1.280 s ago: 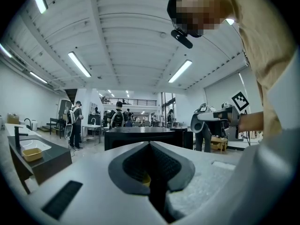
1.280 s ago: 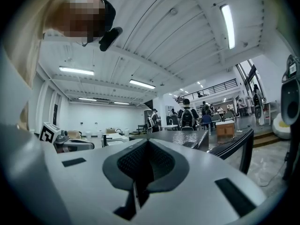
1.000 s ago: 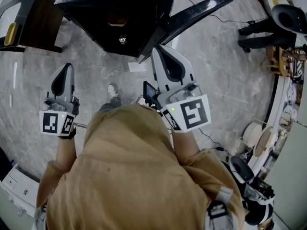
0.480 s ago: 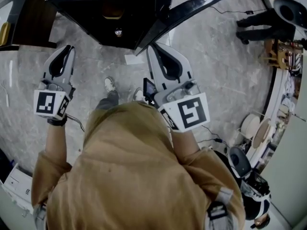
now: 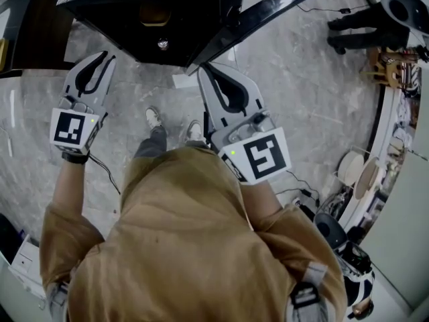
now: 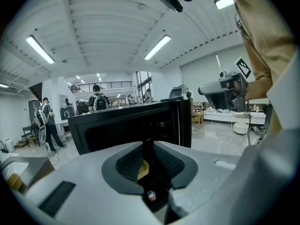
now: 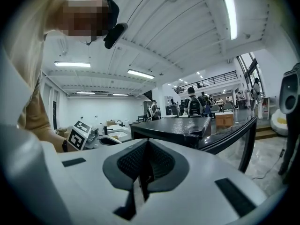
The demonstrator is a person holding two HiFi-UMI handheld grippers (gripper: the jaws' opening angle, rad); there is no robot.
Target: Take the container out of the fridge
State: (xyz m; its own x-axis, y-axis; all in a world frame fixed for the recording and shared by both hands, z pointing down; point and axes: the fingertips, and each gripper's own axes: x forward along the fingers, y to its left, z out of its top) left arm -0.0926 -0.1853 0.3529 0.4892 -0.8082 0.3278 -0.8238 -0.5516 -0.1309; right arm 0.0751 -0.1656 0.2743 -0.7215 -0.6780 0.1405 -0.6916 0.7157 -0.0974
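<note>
Head view: I stand at the open front of the black fridge (image 5: 100, 5), with its door (image 5: 268, 12) swung wide off the fridge's right side. My left tool (image 5: 106, 56) sits just short of the fridge's opening, toward its left edge. My right tool (image 5: 201, 70) sits close by the near end of the door. Inside the fridge something yellowish shows dimly. That is the container (image 5: 153, 12), not yet out.

Left gripper view: the left tool (image 6: 148, 144) points straight into the fridge (image 6: 117, 121). Its jaws have just been opening and stand spread a little, with nothing between them. Through the gap I see the yellow container (image 6: 143, 169) deeper inside the fridge, apart from the pads. I judge this line-up deliberate — the gap is being readied to take the container's wall or rim.

Right gripper view: the right tool (image 7: 147, 142) has its jaws pressed together and holds nothing. It points past the fridge's top (image 7: 173, 125), beside the door (image 7: 234, 135). I think it waits there to keep the fridge's opening free — perhaps also to steady the door.
</note>
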